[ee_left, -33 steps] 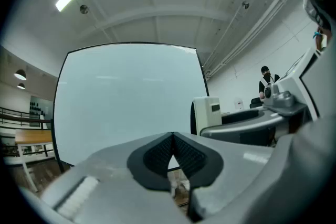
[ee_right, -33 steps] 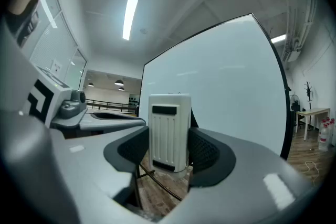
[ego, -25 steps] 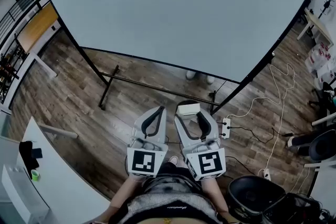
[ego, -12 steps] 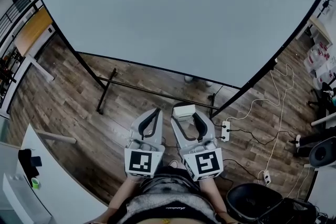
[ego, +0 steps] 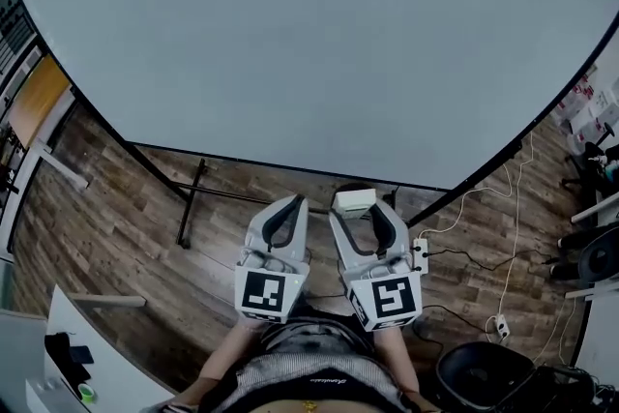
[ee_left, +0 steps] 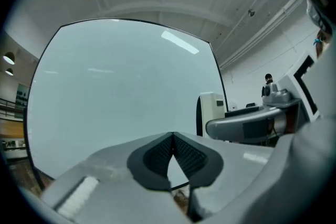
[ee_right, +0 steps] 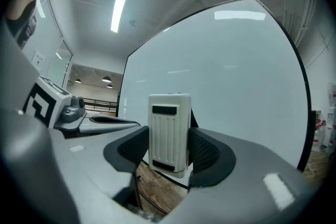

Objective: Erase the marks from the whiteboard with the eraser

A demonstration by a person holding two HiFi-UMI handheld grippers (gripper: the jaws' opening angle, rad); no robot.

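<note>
A large whiteboard (ego: 319, 34) on a black-framed stand fills the upper part of the head view; I see no marks on its pale surface (ee_left: 121, 92) (ee_right: 236, 76). My right gripper (ego: 360, 205) is shut on a white ribbed eraser (ee_right: 169, 131), which stands upright between its jaws and shows as a white block (ego: 353, 199) in the head view. My left gripper (ego: 286, 211) is beside it, shut with its black pads touching and nothing between them (ee_left: 172, 140). Both grippers are held low in front of the person, short of the board's lower edge.
Wood floor (ego: 116, 208) lies below the board, crossed by the stand's black foot bar (ego: 189, 203). A white power strip (ego: 421, 254) and loose cables (ego: 503, 208) lie at the right. A dark office chair (ego: 484, 377) stands at the lower right, a white table (ego: 68, 353) at the lower left.
The head view has closed in on the board, which now fills more of the frame. Both grippers have risen slightly toward its lower edge, the eraser still held.
</note>
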